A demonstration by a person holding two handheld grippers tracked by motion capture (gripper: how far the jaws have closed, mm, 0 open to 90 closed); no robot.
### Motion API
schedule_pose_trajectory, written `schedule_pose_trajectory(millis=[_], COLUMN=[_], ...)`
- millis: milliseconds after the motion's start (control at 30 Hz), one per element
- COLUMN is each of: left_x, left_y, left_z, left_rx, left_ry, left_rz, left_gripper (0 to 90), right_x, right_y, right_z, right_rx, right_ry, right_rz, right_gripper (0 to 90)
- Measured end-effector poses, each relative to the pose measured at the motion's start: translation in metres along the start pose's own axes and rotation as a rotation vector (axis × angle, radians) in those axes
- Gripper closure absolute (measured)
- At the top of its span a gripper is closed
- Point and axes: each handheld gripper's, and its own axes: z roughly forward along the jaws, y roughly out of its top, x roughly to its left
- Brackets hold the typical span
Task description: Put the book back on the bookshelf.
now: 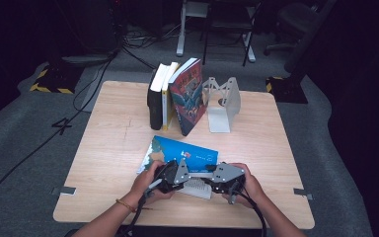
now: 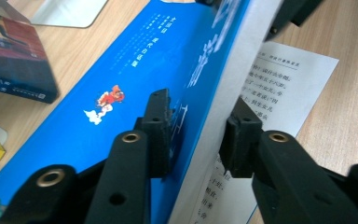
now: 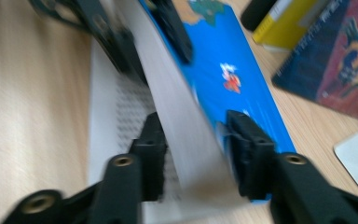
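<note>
1. Gripping the blue book (image 1: 187,154) at lower centre, the left gripper (image 1: 170,177) has its pads (image 2: 161,126) clenched on cover and pages.
2. The right gripper (image 1: 227,180) straddles its page block, contact unclear.
3. A loose page (image 2: 279,84) lies beneath.

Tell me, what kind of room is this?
Probably a lab or studio set up for recording: a light wooden table on grey carpet, black cables trailing across the floor, dark office chairs behind, and upright books beside a white metal bookend.
</note>
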Motion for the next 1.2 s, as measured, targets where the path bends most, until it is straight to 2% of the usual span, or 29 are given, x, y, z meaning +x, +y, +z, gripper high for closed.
schedule_pose_trajectory(millis=[33,100,133,200,267,333,400,533,600,667,700,733,767,867,900,933,1000,1033,1067,1200], left_x=[0.001,0.005,0.006,0.009,0.012,0.014,0.014,0.004,-0.001,-0.004,-0.004,-0.004,-0.004,-0.006,-0.007,-0.006,-0.001,0.002,0.004,0.004], left_y=[-0.001,-0.003,-0.004,-0.005,-0.007,-0.007,-0.007,-0.001,0.002,0.003,0.003,0.003,0.002,0.002,0.0,-0.001,-0.002,-0.003,-0.004,-0.004], left_z=[-0.001,-0.003,-0.004,-0.006,-0.007,-0.008,-0.006,0.001,0.003,0.004,0.004,0.003,0.003,0.003,0.003,0.002,-0.002,-0.002,-0.002,-0.003], left_rx=[-0.003,-0.009,-0.007,-0.006,-0.011,-0.003,-0.003,0.026,0.039,0.045,0.042,0.041,0.044,0.042,0.031,0.022,-0.007,-0.017,-0.027,-0.04], left_ry=[-0.006,-0.026,-0.032,-0.047,-0.067,-0.086,-0.096,-0.082,-0.065,-0.039,-0.023,-0.02,-0.018,0.001,0.009,0.01,0.003,-0.015,-0.026,-0.016], left_rz=[0.0,-0.003,-0.001,-0.003,-0.011,-0.028,-0.054,-0.03,-0.015,-0.02,-0.02,-0.024,-0.03,-0.012,-0.016,-0.022,-0.059,-0.085,-0.109,-0.122], left_gripper=[68.7,69.2,69.3,69.3,68.9,66.5,60.1,51.6,50.4,50.7,57.9,57.9,59.9,63.6,65.6,67.9,71.4,72.1,72.1,73.1], right_x=[0.0,-0.008,-0.01,-0.01,-0.006,-0.002,0.0,0.01,0.016,0.017,0.017,0.017,0.017,0.016,0.014,0.011,0.005,-0.001,-0.001,-0.014], right_y=[0.0,-0.009,-0.011,-0.013,-0.01,-0.007,-0.004,0.003,0.009,0.011,0.011,0.011,0.011,0.01,0.009,0.008,0.003,-0.006,-0.006,-0.027], right_z=[0.0,0.0,0.0,-0.001,-0.002,-0.001,-0.001,0.002,0.003,0.003,0.003,0.003,0.004,0.004,0.003,0.002,-0.003,-0.008,-0.008,-0.015], right_rx=[0.0,-0.009,-0.013,-0.017,-0.011,0.0,0.005,0.011,0.017,0.016,0.016,0.016,0.013,0.008,-0.006,-0.021,-0.028,-0.035,-0.035,-0.018], right_ry=[0.0,0.006,0.012,0.009,-0.003,-0.006,-0.007,0.006,0.008,0.011,0.011,0.011,0.006,0.009,0.017,0.018,0.016,0.002,0.002,-0.031], right_rz=[0.0,0.042,0.044,0.03,-0.008,-0.016,-0.022,-0.043,-0.063,-0.065,-0.059,-0.059,-0.047,-0.028,0.0,0.029,0.058,0.087,0.087,0.153], right_gripper=[55.7,59.0,60.1,62.9,65.5,66.5,67.2,68.6,69.0,69.0,68.7,68.7,67.6,64.5,60.6,51.7,42.7,37.3,37.3,35.7])
